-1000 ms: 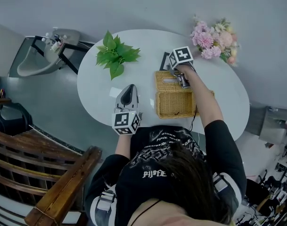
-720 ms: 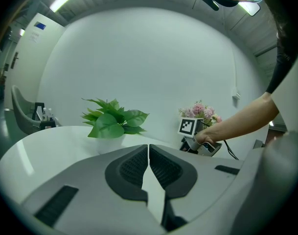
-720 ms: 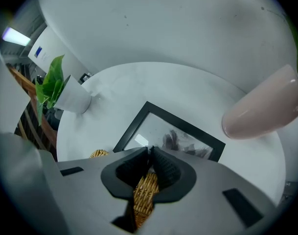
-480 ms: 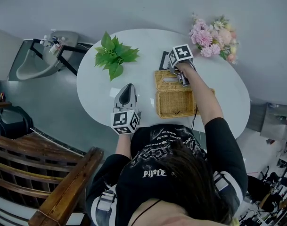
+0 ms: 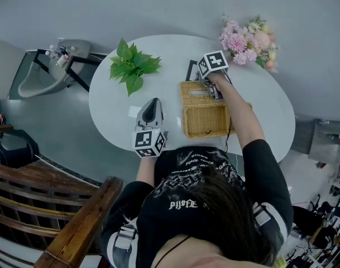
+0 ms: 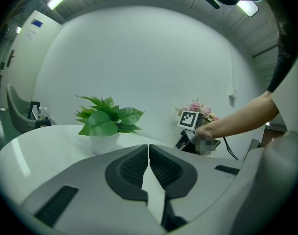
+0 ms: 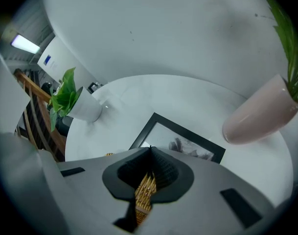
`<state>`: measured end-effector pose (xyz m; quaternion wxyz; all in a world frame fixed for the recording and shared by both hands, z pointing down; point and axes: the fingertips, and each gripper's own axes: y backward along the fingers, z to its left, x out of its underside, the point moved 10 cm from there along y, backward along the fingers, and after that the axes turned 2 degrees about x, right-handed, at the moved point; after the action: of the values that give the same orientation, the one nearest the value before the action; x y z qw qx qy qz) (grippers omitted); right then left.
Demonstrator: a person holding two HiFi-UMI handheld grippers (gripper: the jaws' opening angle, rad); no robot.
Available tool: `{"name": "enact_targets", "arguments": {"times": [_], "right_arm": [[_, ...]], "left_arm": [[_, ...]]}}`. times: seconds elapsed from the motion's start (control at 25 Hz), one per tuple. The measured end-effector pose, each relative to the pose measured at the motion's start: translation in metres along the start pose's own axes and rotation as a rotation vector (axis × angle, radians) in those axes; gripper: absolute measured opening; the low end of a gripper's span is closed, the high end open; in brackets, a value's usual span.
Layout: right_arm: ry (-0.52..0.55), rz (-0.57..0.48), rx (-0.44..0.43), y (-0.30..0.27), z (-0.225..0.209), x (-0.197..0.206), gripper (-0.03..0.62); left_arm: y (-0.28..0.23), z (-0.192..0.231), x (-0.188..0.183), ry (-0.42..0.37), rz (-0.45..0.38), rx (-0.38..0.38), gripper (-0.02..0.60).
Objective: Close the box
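1. the wicker box (image 5: 206, 123) sits on the white worktop (image 5: 119, 110), just in front of the person. its lid (image 5: 195, 94) is open on the far side, toward a framed picture (image 5: 192, 70).
2. risk: the right gripper has only a thin woven edge of the lid. a fast or twisting swing toward the box body could pull those strands out of the pads, and the lid would likely fall back open.
3. risk: nothing holds the box body down. pulling on the lid may slide or tip the light box across the smooth worktop, or bring the lid down crooked.
4. risk: the framed picture lies just beyond the lid and a pink vase (image 7: 259, 116) stands near it. a wide sweep of the gripper could knock either one.
5. the right gripper (image 5: 214, 94) has its jaws nearly together, pinched on the lid. golden wicker strands show between the pads in the right gripper view (image 7: 148, 182).
6. the left gripper (image 5: 152, 104) is closed with nothing between its jaws (image 6: 149, 153). it sits low over the worktop, left of the box and apart from it. i cannot tell whether it touches the worktop.
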<state>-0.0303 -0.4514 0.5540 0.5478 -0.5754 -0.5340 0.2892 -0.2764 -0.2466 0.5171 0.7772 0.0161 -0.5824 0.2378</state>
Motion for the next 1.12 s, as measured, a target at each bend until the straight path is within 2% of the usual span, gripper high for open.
{"name": "enact_targets", "arguments": {"times": [0.36,0.68,1.12], "right_arm": [[0.061,-0.108,0.037,0.025,0.010,0.002,0.034],[0.096,-0.212,0.036,0.048,0.018,0.006,0.034],[0.105,-0.323,0.059,0.081,0.026,0.016,0.034]], "left_arm": [[0.008,-0.012,0.003,-0.021,-0.002,0.027,0.028],[0.015,-0.020,0.004,-0.035,-0.007,0.045,0.028],[0.022,-0.034,0.001,-0.069,-0.002,0.055,0.028]]}}
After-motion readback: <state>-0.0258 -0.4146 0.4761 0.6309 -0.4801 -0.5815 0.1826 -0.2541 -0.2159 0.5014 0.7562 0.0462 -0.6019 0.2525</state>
